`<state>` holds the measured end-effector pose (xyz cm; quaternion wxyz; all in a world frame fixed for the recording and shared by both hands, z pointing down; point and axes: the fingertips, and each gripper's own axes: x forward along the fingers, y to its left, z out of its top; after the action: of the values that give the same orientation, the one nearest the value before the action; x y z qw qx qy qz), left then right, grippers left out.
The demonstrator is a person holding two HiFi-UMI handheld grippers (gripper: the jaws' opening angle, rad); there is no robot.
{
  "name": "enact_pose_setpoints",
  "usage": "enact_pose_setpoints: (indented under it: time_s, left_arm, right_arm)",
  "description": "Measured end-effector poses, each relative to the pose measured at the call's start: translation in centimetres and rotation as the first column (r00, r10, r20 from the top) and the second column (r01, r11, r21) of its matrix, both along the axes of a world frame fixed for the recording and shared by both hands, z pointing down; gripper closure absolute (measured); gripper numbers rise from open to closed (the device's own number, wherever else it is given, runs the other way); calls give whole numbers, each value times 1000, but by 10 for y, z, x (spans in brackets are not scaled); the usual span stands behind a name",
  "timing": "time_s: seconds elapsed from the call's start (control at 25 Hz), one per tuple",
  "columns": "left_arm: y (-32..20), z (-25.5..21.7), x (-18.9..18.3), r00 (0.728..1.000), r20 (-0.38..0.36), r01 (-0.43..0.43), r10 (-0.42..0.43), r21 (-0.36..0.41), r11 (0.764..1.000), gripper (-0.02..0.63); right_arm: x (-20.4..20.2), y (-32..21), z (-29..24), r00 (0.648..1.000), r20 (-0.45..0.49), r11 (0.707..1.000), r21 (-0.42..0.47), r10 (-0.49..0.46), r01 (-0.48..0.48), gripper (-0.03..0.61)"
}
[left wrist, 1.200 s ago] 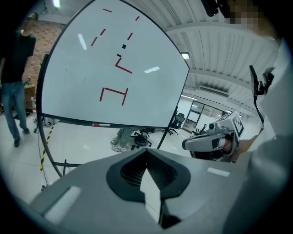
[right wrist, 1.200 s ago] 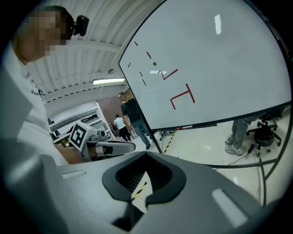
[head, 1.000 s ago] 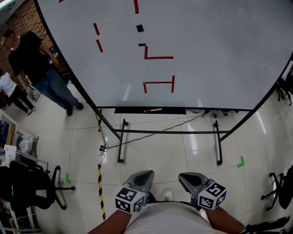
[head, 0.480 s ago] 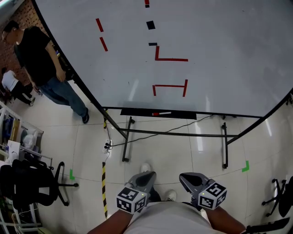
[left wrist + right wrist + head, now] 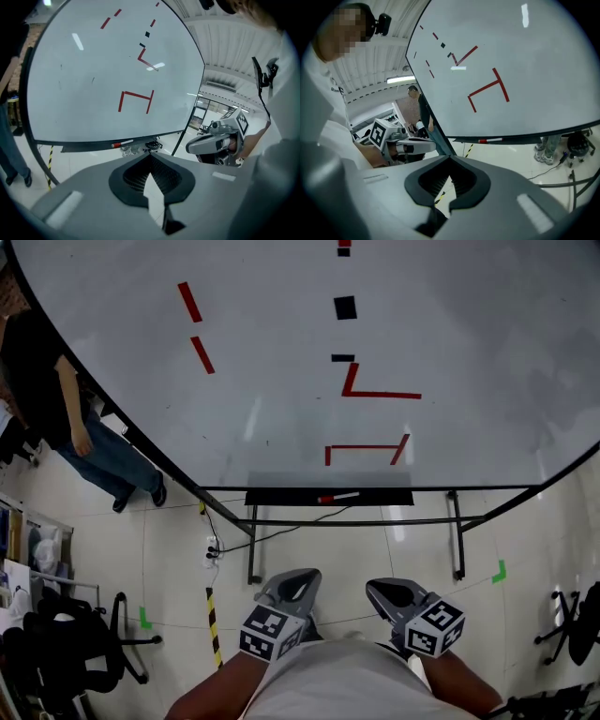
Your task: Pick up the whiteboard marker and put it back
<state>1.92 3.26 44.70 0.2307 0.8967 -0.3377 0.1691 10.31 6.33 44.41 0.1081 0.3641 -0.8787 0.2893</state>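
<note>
The whiteboard marker (image 5: pixel 338 497), red-capped with a white body, lies lengthwise in the black tray (image 5: pixel 272 497) under the lower edge of the whiteboard (image 5: pixel 281 381), a little right of the tray's middle. Both tools are held low and close to the person's body, well apart from the tray. The left gripper (image 5: pixel 296 578) and the right gripper (image 5: pixel 384 588) point toward the board side by side with a gap between them. Each has its jaw tips drawn together, with only a sliver of floor showing behind the tips and nothing gripped. Between the grippers and the tray lies bare tiled floor, bounded by the board stand's two feet: the left foot (image 5: pixel 250 554) and the right foot (image 5: pixel 457 545). Left of that lane are a power strip (image 5: pixel 209 550), a yellow-and-black striped floor tape (image 5: pixel 211 629) and an office chair (image 5: pixel 66 652). A bystander (image 5: pixel 66 409) stands beside the board's left edge.
</note>
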Motion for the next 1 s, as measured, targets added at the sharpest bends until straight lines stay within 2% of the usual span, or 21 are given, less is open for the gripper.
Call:
enact_pose_setpoints:
  time_s: [0.32,0.52,0.8,1.0]
  left_arm:
    - [-61,4,-37,996,-10,-85,85,-1,996,597]
    - [-83,15,-50,992,-4,-125,125,-9,992,597]
    - [-102,21,-42,992,-20,-126,126,-28,992,598]
    - [-111,23,-32,996,-21,-85,84,-47,995,597]
  right_arm:
    - [-37,-61,7,995,-82,999,16,50,-49,577]
    - [-45,-88,11,989,-108,995,25,101,-98,577]
    - [-42,-102,18,987,-140,997,-2,78,-79,577]
    - [-34,-114,23,987,-161,1000,-17,17,-20,577]
